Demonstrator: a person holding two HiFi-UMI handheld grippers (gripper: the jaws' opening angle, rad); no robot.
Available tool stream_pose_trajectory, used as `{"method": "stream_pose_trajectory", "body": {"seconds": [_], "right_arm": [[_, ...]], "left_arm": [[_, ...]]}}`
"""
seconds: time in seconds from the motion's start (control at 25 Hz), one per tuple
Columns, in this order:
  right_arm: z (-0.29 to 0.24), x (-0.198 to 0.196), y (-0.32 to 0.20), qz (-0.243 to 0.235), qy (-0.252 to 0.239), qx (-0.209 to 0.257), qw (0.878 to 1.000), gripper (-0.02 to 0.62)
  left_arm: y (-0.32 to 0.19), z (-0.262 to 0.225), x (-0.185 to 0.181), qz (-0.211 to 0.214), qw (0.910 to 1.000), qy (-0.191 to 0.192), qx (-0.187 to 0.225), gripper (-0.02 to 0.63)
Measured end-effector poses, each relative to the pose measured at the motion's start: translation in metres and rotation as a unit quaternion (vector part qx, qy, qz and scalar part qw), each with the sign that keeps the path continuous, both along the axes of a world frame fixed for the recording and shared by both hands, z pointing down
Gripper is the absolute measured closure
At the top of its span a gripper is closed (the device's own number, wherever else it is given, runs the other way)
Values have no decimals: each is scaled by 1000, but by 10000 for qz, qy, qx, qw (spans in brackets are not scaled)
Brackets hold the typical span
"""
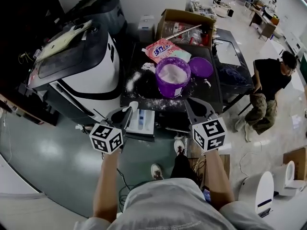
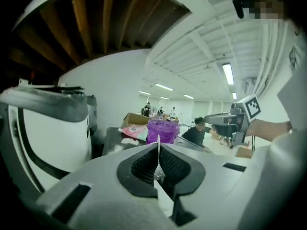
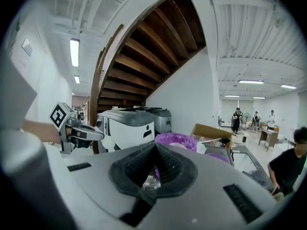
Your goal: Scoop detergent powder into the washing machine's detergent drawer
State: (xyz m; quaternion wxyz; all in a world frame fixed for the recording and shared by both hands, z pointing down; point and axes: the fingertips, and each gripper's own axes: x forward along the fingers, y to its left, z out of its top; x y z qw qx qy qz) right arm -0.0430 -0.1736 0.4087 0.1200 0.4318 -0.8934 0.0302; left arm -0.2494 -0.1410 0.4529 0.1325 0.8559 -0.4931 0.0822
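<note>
Both grippers are held low at the near edge of the counter (image 1: 211,92), marker cubes toward the camera. The left gripper (image 1: 128,110) is over an open white drawer (image 1: 143,122), which sits beside the washing machine (image 1: 81,66). The right gripper (image 1: 194,107) is well apart, to its right. On the dark counter a purple tub (image 1: 169,89) holds white powder. Its lid (image 1: 201,67) lies just right of it and a pink bag (image 1: 163,49) behind. Spilled powder (image 1: 133,80) lies left of the tub. A person (image 1: 268,87) sits on the floor at right.

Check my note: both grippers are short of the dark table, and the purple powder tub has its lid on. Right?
No. The purple tub is open, powder showing; the head view shows its lid lying on the table beside it. The left gripper and right gripper are short of the table.
</note>
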Motion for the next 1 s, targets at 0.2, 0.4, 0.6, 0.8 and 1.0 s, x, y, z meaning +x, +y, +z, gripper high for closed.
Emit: {"method": "stream_pose_trajectory", "body": {"seconds": [0.2, 0.4, 0.6, 0.8, 1.0], "right_arm": [[-39, -4, -12, -45, 88, 405, 9991, 591], [-73, -15, -20, -141, 80, 744, 9971, 591], [-98, -33, -20, -333, 188, 1044, 9938, 591], [-116, -51, -18, -542, 187, 1230, 9907, 591], [-129, -67, -19, -694, 156, 1333, 9885, 591]], "left_arm": [[-3, -53, -7, -114, 9972, -406, 612, 592], [-4, -96, -21, -325, 9927, -497, 1052, 592], [-2, -127, -36, -512, 9872, -639, 1366, 592], [2, -149, -49, -685, 9836, -636, 1545, 592], [7, -168, -58, -777, 9798, -665, 1719, 592]]}}
